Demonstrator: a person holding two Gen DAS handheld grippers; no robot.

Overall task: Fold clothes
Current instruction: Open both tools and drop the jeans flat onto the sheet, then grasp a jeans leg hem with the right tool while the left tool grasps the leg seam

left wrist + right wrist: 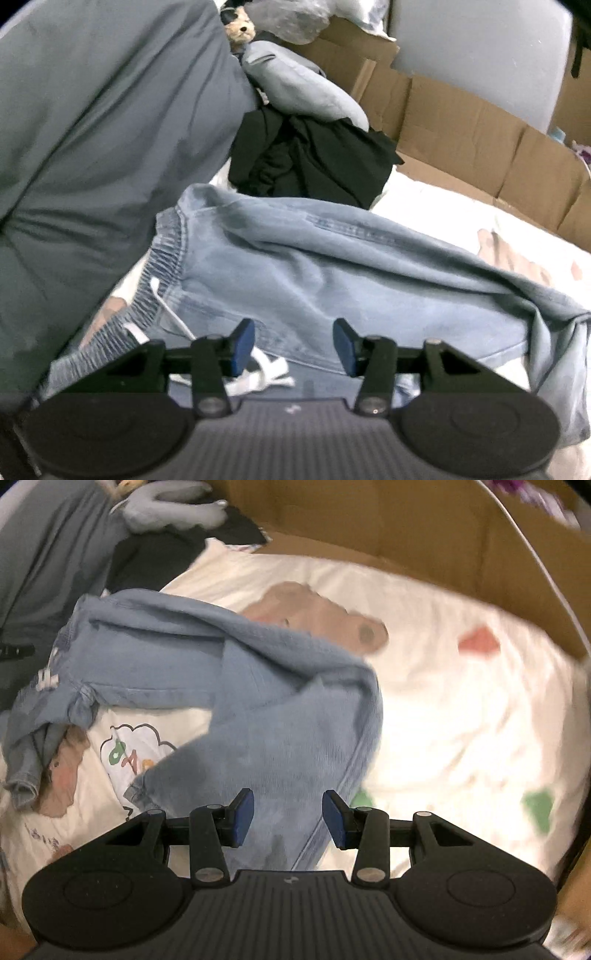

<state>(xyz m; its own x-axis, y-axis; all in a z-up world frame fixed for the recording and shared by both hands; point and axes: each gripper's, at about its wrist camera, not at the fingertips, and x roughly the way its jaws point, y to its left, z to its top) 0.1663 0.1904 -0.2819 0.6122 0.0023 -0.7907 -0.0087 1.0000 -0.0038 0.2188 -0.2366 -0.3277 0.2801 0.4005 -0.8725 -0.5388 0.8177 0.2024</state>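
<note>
A pair of light blue jeans (303,266) lies crumpled on a white printed bedsheet (461,709). In the left wrist view the elastic waistband (162,266) with a white drawstring (266,376) faces me. My left gripper (293,345) hovers open just above the waist area, nothing between its blue pads. In the right wrist view the jeans (236,686) spread from the upper left down to a leg end under my right gripper (288,818), which is open over that leg with nothing held.
A grey duvet (92,147) bulks up on the left. A pile of black clothes (314,162) and a grey plush toy (306,88) lie beyond the jeans. Cardboard walls (461,122) border the bed at the back and right.
</note>
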